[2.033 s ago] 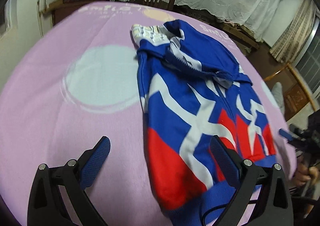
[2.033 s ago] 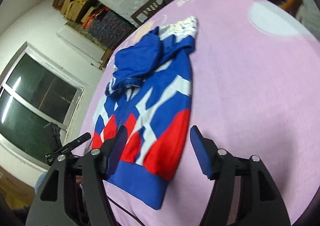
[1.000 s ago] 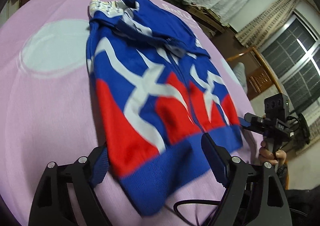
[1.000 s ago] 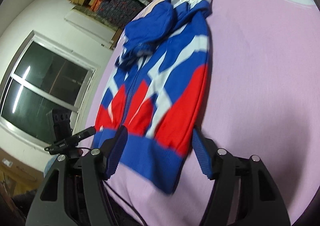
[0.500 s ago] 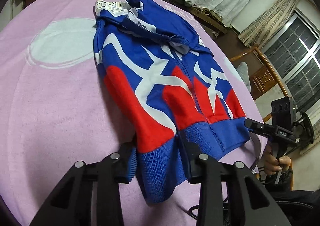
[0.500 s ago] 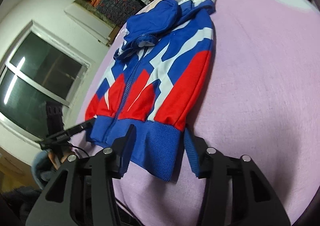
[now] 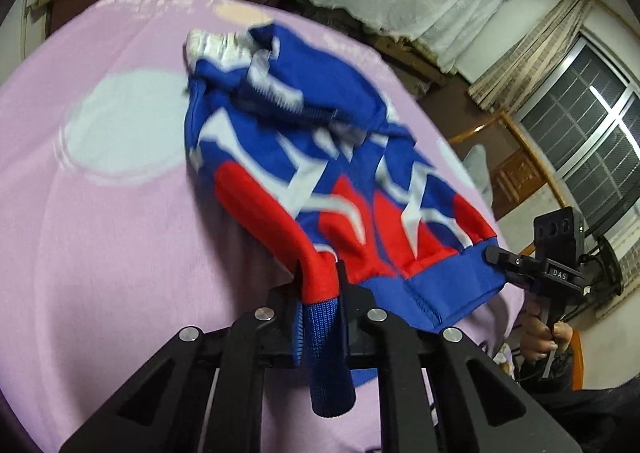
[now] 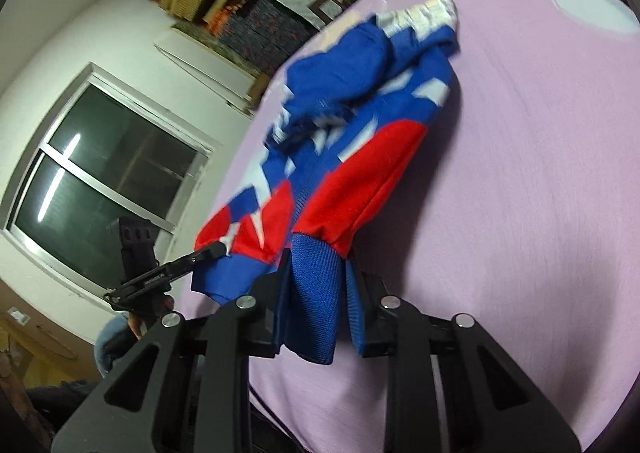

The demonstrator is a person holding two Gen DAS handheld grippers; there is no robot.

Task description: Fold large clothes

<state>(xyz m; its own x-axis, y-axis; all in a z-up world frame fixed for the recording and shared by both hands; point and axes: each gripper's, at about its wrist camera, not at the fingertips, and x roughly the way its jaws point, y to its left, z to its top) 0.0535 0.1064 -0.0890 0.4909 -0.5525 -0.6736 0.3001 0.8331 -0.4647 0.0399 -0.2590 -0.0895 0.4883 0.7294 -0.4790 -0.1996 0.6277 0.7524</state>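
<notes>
We hold the jacket (image 7: 320,181) by its blue hem band (image 7: 432,285), one bottom corner in each tool. Left gripper (image 7: 318,293): jaws closed tight on the hem's left corner, ribbing bunched between them. Right gripper (image 8: 316,285): jaws likewise pinched on the other corner. Hem end lifted just off the pink table cover (image 7: 100,253); hood (image 7: 320,89) and upper body lie on it. Long axis runs straight away from both grippers, hem near, hood far. Neither hand nearer; they share the hem edge. We judge the next move carries the hem forward over the body toward the hood, both corners kept level.
</notes>
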